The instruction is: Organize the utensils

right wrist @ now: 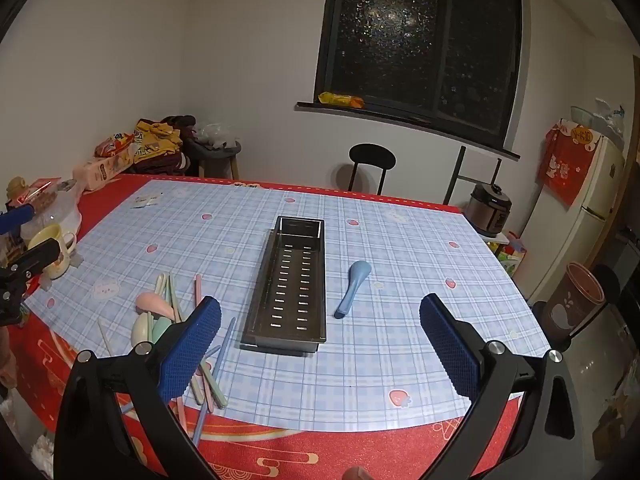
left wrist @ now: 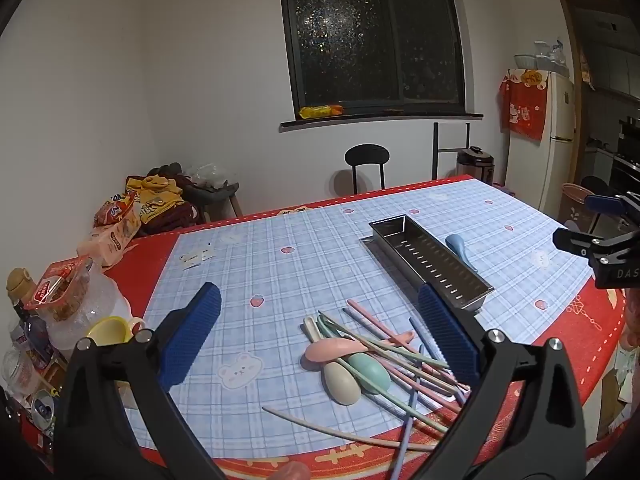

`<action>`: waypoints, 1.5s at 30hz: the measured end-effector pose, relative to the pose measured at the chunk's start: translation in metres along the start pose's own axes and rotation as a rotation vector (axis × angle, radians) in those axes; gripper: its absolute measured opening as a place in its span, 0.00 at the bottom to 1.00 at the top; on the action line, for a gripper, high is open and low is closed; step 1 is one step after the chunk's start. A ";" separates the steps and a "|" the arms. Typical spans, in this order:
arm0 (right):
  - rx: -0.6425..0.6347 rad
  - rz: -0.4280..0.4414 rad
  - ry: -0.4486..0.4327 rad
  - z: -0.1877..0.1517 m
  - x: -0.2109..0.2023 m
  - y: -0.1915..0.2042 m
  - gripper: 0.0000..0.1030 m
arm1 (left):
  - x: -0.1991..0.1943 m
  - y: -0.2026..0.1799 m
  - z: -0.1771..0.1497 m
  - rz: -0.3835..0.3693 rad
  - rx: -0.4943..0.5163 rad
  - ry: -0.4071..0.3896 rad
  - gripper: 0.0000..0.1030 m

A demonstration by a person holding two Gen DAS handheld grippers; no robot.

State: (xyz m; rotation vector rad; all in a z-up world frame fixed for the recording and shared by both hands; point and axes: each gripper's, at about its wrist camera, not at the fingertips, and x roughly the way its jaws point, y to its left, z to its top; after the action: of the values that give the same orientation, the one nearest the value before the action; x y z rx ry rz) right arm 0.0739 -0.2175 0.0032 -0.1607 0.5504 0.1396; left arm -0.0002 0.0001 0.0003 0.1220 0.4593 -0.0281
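A dark metal perforated tray [left wrist: 430, 262] [right wrist: 290, 284] lies empty on the blue checked mat. A blue spoon [left wrist: 460, 248] [right wrist: 354, 286] lies just right of it. A pile of pastel spoons [left wrist: 348, 364] [right wrist: 154, 314] and chopsticks [left wrist: 400, 356] [right wrist: 208, 376] lies left of the tray near the front edge. My left gripper [left wrist: 320, 312] is open and empty above the pile. My right gripper [right wrist: 320, 320] is open and empty above the tray's near end; it also shows at the right edge of the left wrist view [left wrist: 600, 240].
Snack packets, a yellow cup [left wrist: 112, 330] [right wrist: 54, 250] and bottles crowd the table's left side. A black chair [left wrist: 366, 166] [right wrist: 370, 168] stands behind the table. A rice cooker [right wrist: 490, 206], fridge [right wrist: 580, 216] and bin [right wrist: 574, 300] stand to the right.
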 end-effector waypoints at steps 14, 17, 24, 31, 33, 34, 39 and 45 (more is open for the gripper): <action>0.006 0.002 0.001 0.001 0.000 0.000 0.95 | -0.004 0.000 0.002 -0.011 0.002 0.000 0.95; 0.008 0.005 0.002 -0.001 0.002 -0.001 0.95 | -0.004 0.000 0.001 -0.010 0.001 0.000 0.95; 0.013 0.006 0.005 -0.001 -0.001 -0.002 0.95 | -0.005 -0.002 0.001 -0.009 0.000 0.003 0.95; 0.016 0.004 0.008 -0.002 -0.001 -0.002 0.95 | -0.006 -0.005 0.000 -0.018 0.005 0.003 0.95; 0.018 0.004 0.010 -0.002 0.000 -0.003 0.95 | -0.006 -0.006 0.000 -0.020 0.005 0.005 0.95; 0.019 0.004 0.011 -0.002 0.000 -0.003 0.95 | -0.006 -0.005 0.000 -0.021 0.005 0.007 0.95; 0.019 0.004 0.012 -0.002 0.001 -0.004 0.95 | -0.006 -0.006 0.000 -0.022 0.004 0.008 0.95; 0.020 0.001 0.018 -0.002 0.005 -0.006 0.95 | -0.005 -0.006 0.001 -0.021 0.004 0.009 0.95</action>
State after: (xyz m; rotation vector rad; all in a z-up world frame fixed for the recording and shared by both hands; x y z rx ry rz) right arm 0.0777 -0.2229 -0.0003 -0.1422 0.5700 0.1335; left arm -0.0047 -0.0057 0.0024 0.1208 0.4693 -0.0486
